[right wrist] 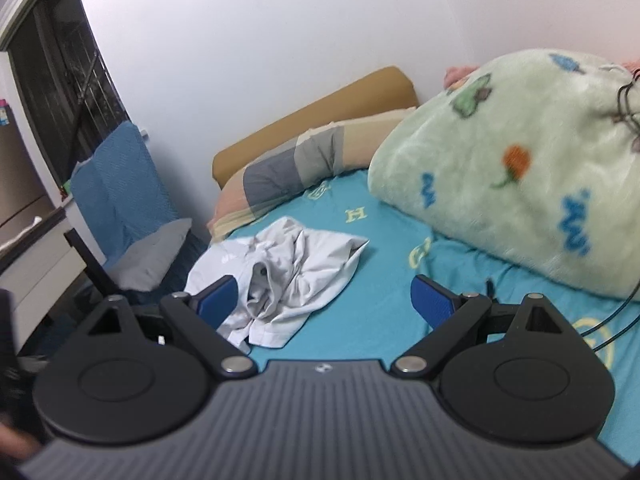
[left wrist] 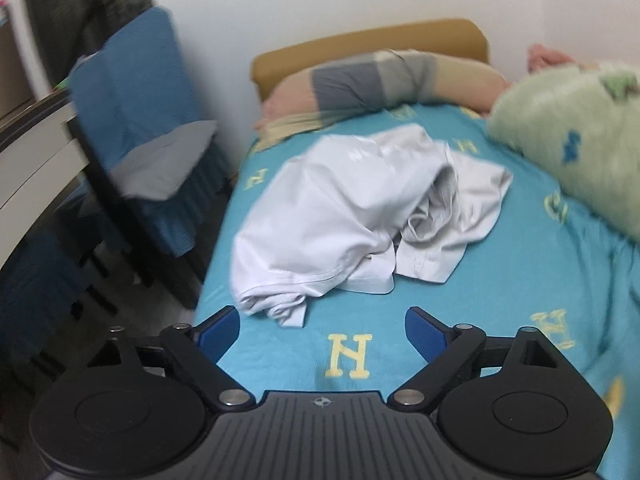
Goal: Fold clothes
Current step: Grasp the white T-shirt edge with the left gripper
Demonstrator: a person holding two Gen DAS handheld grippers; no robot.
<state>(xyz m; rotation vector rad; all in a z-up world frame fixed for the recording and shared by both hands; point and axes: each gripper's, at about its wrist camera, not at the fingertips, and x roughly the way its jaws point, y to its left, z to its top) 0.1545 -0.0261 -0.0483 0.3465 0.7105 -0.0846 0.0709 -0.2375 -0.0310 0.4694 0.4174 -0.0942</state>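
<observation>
- The left gripper (left wrist: 322, 322) hangs over the near edge of the bed (left wrist: 460, 304) with its two blue fingers (left wrist: 218, 330) spread wide and nothing between them; it looks poised for a first grab, not holding anything.
- The right gripper (right wrist: 325, 298) is likewise spread apart and empty, aimed across the bed from the near edge. Its left finger (right wrist: 218, 300) overlaps the cloth in the picture, but whether it touches cannot be told.
- One white garment (left wrist: 352, 216) lies crumpled in a heap on the blue sheet, toward the left edge of the bed, roughly midway between the near edge and the headboard (left wrist: 372, 44). It is bunched, with a hem and folds tumbled over each other, so it probably needs spreading flat before any fold; the task seems to be at its very start.
- A bunched hem corner lies nearest the left gripper, just beyond its fingertips, a likely first hold.
- One striped pillow (left wrist: 360, 84) lies along the head edge, clear of the work area.
- One green fleece blanket (right wrist: 512, 168) is piled at the right side, seemingly pushed aside to leave room.
- One thin dark cable (right wrist: 612, 320) trails over the blanket and sheet at the right edge.
- One chair (left wrist: 132, 120), draped in blue, stands beside the bed's left edge.
</observation>
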